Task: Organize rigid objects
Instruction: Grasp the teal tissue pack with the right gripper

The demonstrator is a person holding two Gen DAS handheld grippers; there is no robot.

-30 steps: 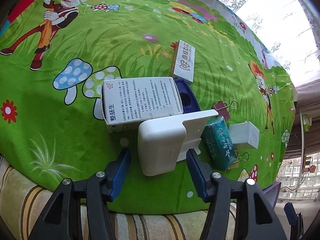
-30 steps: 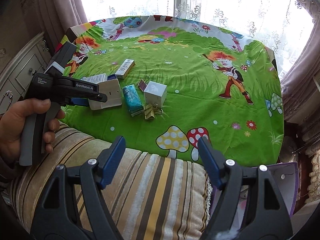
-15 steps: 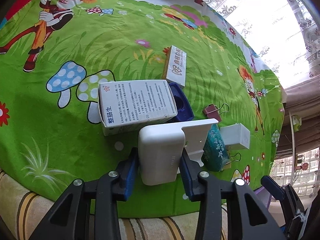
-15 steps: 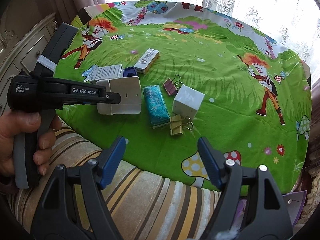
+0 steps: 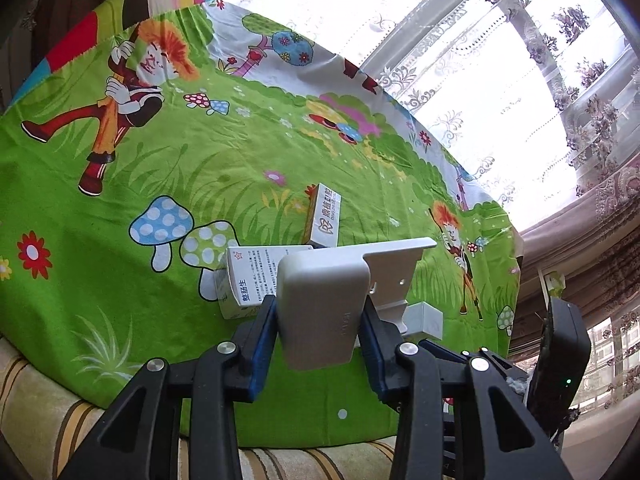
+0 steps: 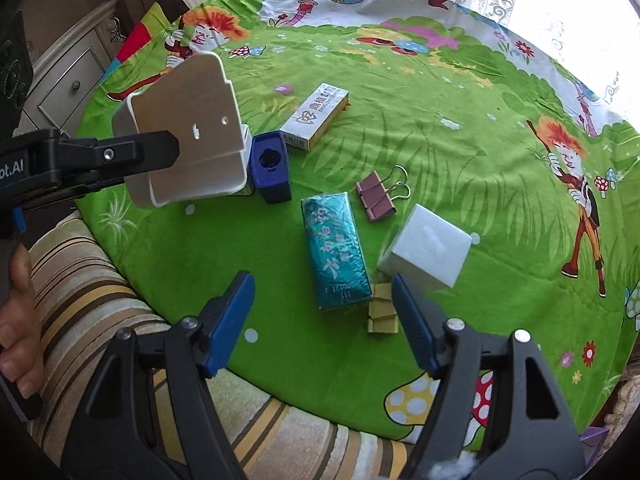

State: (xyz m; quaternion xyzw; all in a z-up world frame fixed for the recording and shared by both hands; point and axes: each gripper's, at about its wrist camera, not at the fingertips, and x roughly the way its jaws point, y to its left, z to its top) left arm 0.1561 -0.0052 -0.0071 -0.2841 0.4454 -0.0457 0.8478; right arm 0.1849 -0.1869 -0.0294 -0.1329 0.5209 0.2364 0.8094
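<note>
My left gripper [image 5: 320, 344] is shut on a white plastic holder [image 5: 324, 304] and holds it lifted above the cloth; it also shows in the right wrist view [image 6: 188, 140]. My right gripper [image 6: 324, 320] is open and empty, hovering over a teal packet [image 6: 336, 252]. Around it lie a white cube box [image 6: 428, 248], a yellow binder clip [image 6: 382, 308], a maroon binder clip [image 6: 376, 196], a blue sharpener [image 6: 270, 168] and a white-and-gold box [image 6: 316, 116]. A white medicine box [image 5: 248, 276] sits behind the held holder.
The objects lie on a round table with a green cartoon cloth [image 6: 440, 120]. A striped cushion [image 6: 100, 280] lies along the near edge. A cabinet with drawers [image 6: 68, 84] stands at the left. Lace curtains and a window [image 5: 480, 60] are behind the table.
My left gripper has closed on the white holder and lifted it off the cloth. My right gripper has moved forward and down over the teal packet, still open.
</note>
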